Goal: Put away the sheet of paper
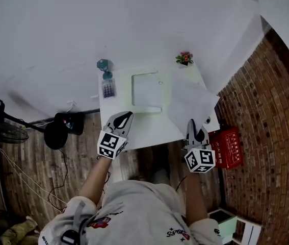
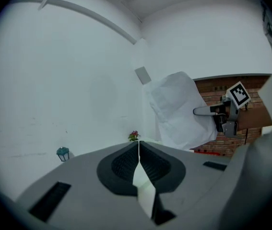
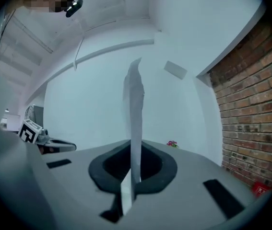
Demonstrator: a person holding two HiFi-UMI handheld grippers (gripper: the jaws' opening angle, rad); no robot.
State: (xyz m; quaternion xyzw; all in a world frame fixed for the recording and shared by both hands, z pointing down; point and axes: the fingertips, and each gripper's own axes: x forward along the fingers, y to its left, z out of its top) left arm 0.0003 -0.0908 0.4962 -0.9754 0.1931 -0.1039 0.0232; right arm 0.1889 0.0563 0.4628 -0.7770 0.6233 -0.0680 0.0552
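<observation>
The left gripper [image 1: 124, 119] and the right gripper [image 1: 192, 126] are held over the near edge of a smooth white bench [image 1: 149, 129]. Each carries a cube printed with square black-and-white markers.

In the left gripper view, the left gripper's ribbed dark fingers [image 2: 121, 164] meet at their tips with nothing between them. In the right gripper view, the right gripper's fingers [image 3: 155, 164] are clamped on the sheet of paper [image 3: 135, 109]. It is thin and white, seen edge-on, and rises in a slightly wavy strip. From the head view the sheet of paper [image 1: 190, 103] is a broad, faintly creased rectangle spread above the bench's right side, with one corner past the edge.

Further along the bench lies a flat pale green rectangular holder [image 1: 165, 88] with a white panel inside. To its left is a small calculator [image 1: 108, 89]. At the far edge stand a teal lantern [image 1: 104, 65] and a little flower pot [image 1: 184, 59].

A red box [image 1: 228, 147] sits on the wood-plank floor [image 1: 32, 157] beside a rough brick wall [image 1: 266, 111].
</observation>
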